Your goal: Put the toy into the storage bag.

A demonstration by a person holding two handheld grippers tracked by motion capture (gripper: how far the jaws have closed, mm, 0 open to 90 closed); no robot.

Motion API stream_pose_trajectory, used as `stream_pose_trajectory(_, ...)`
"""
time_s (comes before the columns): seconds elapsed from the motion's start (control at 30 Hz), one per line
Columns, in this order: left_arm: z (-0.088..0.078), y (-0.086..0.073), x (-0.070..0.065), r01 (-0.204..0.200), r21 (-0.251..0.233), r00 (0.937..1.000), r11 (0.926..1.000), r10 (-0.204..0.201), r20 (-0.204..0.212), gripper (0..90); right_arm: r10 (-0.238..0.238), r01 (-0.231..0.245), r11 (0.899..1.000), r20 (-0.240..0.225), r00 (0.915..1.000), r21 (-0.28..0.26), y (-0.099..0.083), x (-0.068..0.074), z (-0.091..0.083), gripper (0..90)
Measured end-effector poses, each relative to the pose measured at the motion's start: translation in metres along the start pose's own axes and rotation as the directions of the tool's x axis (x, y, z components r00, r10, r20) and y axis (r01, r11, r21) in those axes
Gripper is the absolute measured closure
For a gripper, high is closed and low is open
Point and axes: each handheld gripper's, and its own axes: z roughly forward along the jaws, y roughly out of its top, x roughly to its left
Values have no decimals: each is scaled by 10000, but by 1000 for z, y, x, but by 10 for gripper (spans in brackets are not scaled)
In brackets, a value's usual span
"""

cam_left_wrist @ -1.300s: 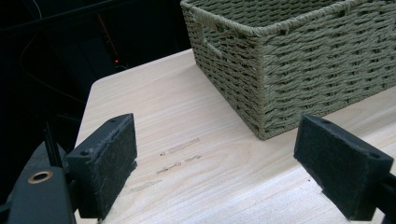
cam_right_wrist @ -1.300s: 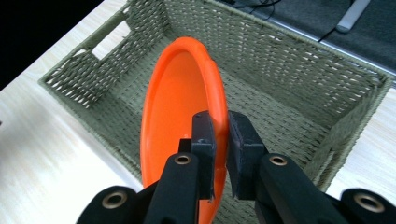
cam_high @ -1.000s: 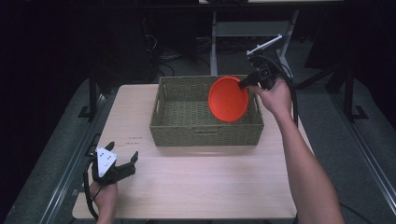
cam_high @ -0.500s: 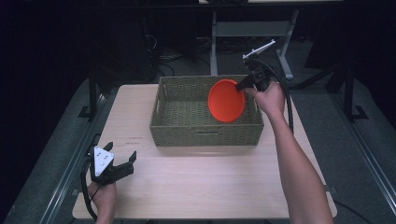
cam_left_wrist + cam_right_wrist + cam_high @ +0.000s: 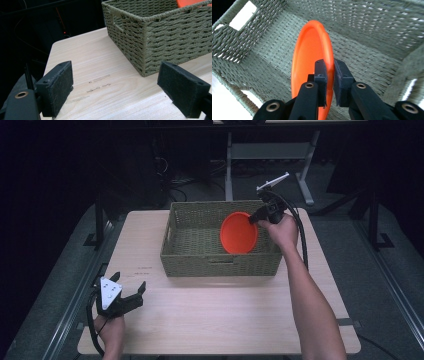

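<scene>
1. High view shows the big basket [image 5: 220, 262] on the table [image 5: 225, 315]; the right gripper [image 5: 255, 218] holds the orange plate [image 5: 239, 233] on edge inside it.
2. Right gripper view shows both fingers [image 5: 320, 75] pinching the plate's rim, the basket floor just past them.
3. The plate may tip or clatter if let go too soon.
4. Left gripper [image 5: 134, 295] rests apart, fingers [image 5: 56, 86] spread wide, nothing between.

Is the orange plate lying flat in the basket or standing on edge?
On edge: the right gripper pinches the orange plate by its rim, upright inside the basket.
</scene>
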Motion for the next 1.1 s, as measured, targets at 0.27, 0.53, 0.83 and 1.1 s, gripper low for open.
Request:
stream_pose_trajectory(0.27,0,0,0,-16,-10,10000,10000,16,1,127,-32,32,9997,2,10000,252,-4,2,17,814)
stream_pose_trajectory(0.53,0,0,0,21,-29,10000,10000,-21,8,127,-153,145,9983,142,9998,568,-5,7,30,813)
stream_pose_trajectory(0.83,0,1,-1,-33,-5,10000,10000,33,21,127,231,-237,9971,91,9997,726,-16,-2,45,807)
stream_pose_trajectory(1.1,1,1,-1,15,9,10000,10000,-15,4,127,258,-270,9927,124,9996,1174,-18,-7,48,701)
